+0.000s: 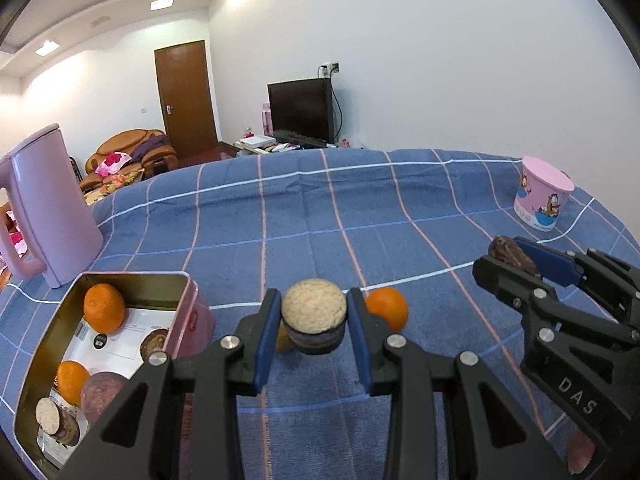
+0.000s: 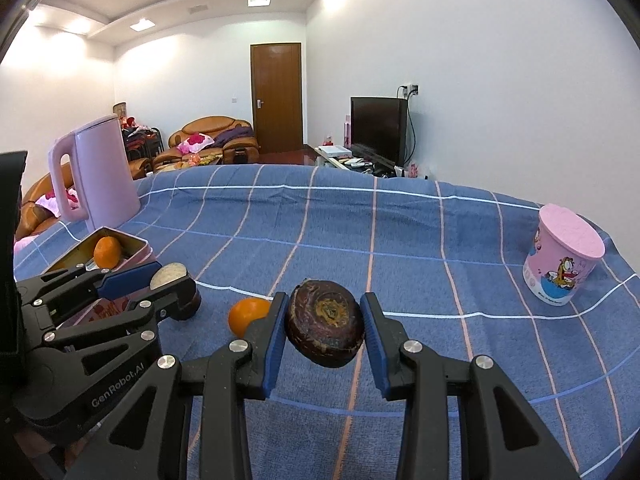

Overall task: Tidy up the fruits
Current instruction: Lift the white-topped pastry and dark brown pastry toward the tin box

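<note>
Above the cloth [image 1: 304, 216], each gripper [image 1: 313, 320] [image 2: 325, 330] clamps a dark fruit [image 1: 314, 318] [image 2: 325, 328].

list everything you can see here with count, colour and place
tin box: 1, pink outside, gold inside, open, near left on the cloth
oranges in the box: 2, orange, one at the far end, one at the near end
dark fruits in the box: about 3, brown-purple, one cut with a pale face
loose orange: 1, orange, on the cloth between the grippers
yellow thing: 1, mostly hidden behind the left gripper's fruit
kettle: 1, pale pink, far left
cartoon cup: 1, pink, far right
tablecloth: 1, blue checked
sofa, door, TV: 1 each, background room
left gripper: black with blue pads, shut on a cut fruit
right gripper: same, shut on a dark round fruit
</note>
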`<act>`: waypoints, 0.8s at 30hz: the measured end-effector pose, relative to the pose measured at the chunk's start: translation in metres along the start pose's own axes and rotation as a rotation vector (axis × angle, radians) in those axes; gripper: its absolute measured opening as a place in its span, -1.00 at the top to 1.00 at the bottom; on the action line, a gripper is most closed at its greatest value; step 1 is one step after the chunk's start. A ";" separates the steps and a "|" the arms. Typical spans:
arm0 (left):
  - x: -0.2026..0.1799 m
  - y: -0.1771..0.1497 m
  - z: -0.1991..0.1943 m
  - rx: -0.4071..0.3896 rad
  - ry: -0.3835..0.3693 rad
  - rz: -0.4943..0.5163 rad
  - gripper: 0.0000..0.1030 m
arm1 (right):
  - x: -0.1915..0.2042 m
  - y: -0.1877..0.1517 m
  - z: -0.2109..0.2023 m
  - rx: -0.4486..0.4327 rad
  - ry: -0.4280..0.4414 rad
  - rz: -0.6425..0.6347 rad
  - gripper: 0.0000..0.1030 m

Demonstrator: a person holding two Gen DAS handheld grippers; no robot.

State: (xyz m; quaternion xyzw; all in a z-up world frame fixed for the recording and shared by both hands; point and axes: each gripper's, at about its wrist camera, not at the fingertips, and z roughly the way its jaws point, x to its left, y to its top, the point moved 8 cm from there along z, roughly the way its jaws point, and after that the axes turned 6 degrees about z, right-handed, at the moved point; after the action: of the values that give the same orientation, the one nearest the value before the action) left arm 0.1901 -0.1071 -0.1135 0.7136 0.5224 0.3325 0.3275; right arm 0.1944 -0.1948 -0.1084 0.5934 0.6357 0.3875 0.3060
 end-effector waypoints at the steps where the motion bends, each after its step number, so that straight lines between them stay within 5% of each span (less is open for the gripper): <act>1: 0.000 0.000 0.000 -0.003 0.002 0.000 0.32 | 0.000 0.000 -0.001 -0.004 0.000 0.000 0.25; 24: 0.009 0.002 -0.016 -0.067 0.051 -0.019 0.32 | -0.001 0.004 -0.017 -0.079 -0.002 0.001 0.25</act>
State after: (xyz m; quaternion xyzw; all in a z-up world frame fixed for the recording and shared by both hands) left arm 0.1800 -0.0971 -0.1014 0.6886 0.5260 0.3648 0.3406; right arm 0.1826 -0.1980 -0.0963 0.5815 0.6194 0.4119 0.3294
